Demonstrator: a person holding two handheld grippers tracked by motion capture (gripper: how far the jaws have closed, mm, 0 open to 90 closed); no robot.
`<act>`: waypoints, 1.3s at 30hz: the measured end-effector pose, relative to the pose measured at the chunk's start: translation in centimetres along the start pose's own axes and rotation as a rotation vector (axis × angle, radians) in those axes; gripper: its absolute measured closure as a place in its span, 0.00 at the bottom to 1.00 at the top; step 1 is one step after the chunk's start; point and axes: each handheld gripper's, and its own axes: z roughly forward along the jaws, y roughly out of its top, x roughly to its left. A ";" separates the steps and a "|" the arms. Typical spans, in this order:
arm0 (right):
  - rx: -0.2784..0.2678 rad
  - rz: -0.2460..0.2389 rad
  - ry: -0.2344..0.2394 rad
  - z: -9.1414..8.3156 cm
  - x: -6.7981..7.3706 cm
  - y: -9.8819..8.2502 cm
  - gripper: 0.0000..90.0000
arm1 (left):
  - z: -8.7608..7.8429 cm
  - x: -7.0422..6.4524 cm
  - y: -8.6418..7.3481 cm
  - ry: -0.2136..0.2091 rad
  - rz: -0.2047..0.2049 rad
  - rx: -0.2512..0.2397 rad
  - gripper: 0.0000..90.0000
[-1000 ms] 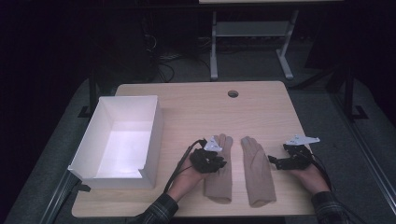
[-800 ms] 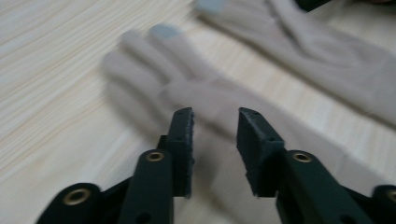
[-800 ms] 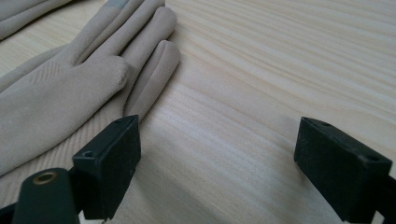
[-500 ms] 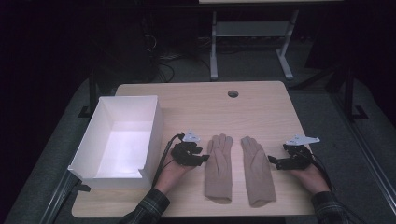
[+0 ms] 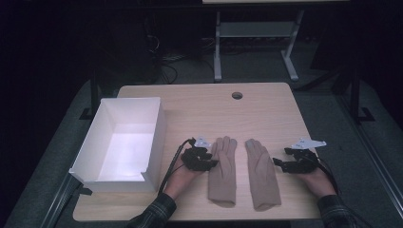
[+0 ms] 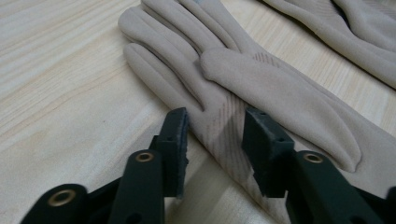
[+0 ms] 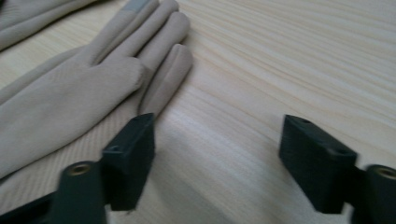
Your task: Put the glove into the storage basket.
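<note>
The left hand-held gripper (image 5: 205, 159) has come away from the top of the left glove (image 5: 223, 168) and now sits at that glove's outer edge, on the side toward the white box (image 5: 154, 142). In the left gripper view its jaws stand apart over the edge of the glove near the little finger. They have just been closing a little, but the pads do not yet press on the fabric.

The right hand-held gripper (image 5: 285, 164) has kept its place beside the right glove (image 5: 260, 173). Its jaws have also been closing, yet they are still spread wide, with bare counter (image 7: 261, 93) between them.

Both gloves lie flat, side by side, near the front edge of the counter. I think each gripper is getting ready to pinch its glove.
</note>
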 end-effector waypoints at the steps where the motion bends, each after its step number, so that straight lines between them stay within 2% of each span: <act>1: 0.000 0.000 0.000 0.0 0.0 0.0 0.45 | 0.0 0.0 0.0 0.004 0.003 0.000 0.70; 2: 0.001 -0.012 0.026 -0.6 0.1 0.2 0.57 | 0.0 0.0 0.0 0.001 0.004 0.000 0.77; 3: -0.001 -0.015 0.028 -0.8 0.2 0.2 0.63 | 0.0 0.0 0.0 -0.002 -0.001 0.002 0.80; 7: -0.003 -0.030 0.085 -1.8 0.8 0.3 0.86 | 0.1 0.0 0.1 -0.016 -0.017 -0.001 0.93; 9: 0.011 -0.040 0.113 -2.0 1.3 0.2 0.95 | 0.1 0.1 0.2 -0.019 -0.022 -0.002 0.95; 10: 0.011 -0.040 0.113 -2.0 1.3 0.2 0.95 | 0.1 0.1 0.2 -0.019 -0.022 -0.002 0.95; 11: 0.030 -0.059 0.141 -2.2 1.6 -0.1 1.00 | 0.1 0.2 0.2 -0.027 -0.029 -0.003 0.95; 14: 0.049 -0.065 0.164 -2.3 1.8 -0.5 1.00 | -0.1 0.4 0.2 -0.046 -0.057 -0.016 0.95; 15: 0.067 -0.056 0.192 -2.1 2.0 -0.7 1.00 | -0.3 0.5 0.2 -0.058 -0.074 -0.031 0.95; 17: 0.073 -0.071 0.206 -1.7 2.2 -0.6 1.00 | -0.5 0.6 0.2 -0.067 -0.078 -0.038 0.96; 25: 0.071 -0.104 0.249 -0.9 3.6 0.1 1.00 | -0.8 0.8 0.4 -0.108 -0.139 -0.081 0.96; 26: 0.071 -0.096 0.253 -0.9 3.7 0.2 1.00 | -0.8 0.8 0.5 -0.117 -0.141 -0.083 0.96; 28: 0.066 -0.110 0.262 -0.7 3.9 0.3 1.00 | -1.0 0.7 0.6 -0.127 -0.151 -0.092 0.96; 29: 0.069 -0.099 0.266 -0.7 4.1 0.3 1.00 | -1.1 0.6 0.6 -0.133 -0.151 -0.097 0.96; 30: 0.065 -0.110 0.272 -0.5 4.2 0.4 1.00 | -1.2 0.5 0.8 -0.148 -0.159 -0.110 0.96; 39: 0.066 -0.117 0.300 0.0 5.0 0.9 1.00 | -1.8 -0.2 1.3 -0.200 -0.156 -0.134 0.96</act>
